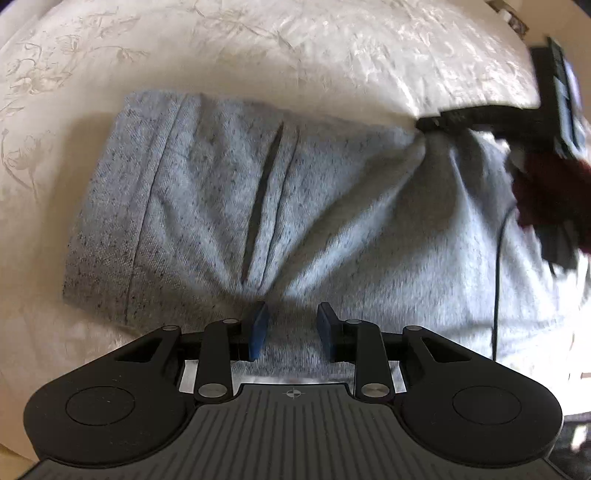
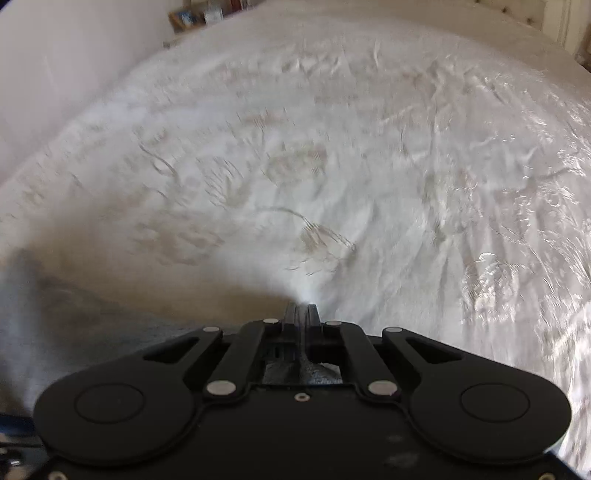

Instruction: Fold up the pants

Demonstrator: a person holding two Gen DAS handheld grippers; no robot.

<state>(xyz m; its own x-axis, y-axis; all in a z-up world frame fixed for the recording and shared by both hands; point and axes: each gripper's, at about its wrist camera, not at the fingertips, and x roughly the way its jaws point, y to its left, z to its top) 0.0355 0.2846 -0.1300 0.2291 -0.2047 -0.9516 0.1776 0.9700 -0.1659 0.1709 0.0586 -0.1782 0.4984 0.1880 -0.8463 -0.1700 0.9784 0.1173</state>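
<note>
Grey speckled pants (image 1: pixel 221 192) lie on a white bed (image 1: pixel 258 55), with the waistband at the left and a pocket slit in the middle. My left gripper (image 1: pixel 291 317) is open, its blue pads (image 1: pixel 258 328) low over the near edge of the cloth. My right gripper (image 1: pixel 428 123) comes in from the right and is shut on a pinch of the pants' far edge, pulling folds toward it. In the right wrist view that gripper (image 2: pixel 301 308) is shut with grey cloth (image 2: pixel 310 369) between its fingers, and the pants (image 2: pixel 55 314) hang blurred at the lower left.
The white embroidered bedspread (image 2: pixel 332 166) fills the view ahead. A wall (image 2: pixel 55 55) runs along the bed's left side, with a shelf of items (image 2: pixel 207 14) at the far end. A black cable (image 1: pixel 498 277) hangs by the right hand.
</note>
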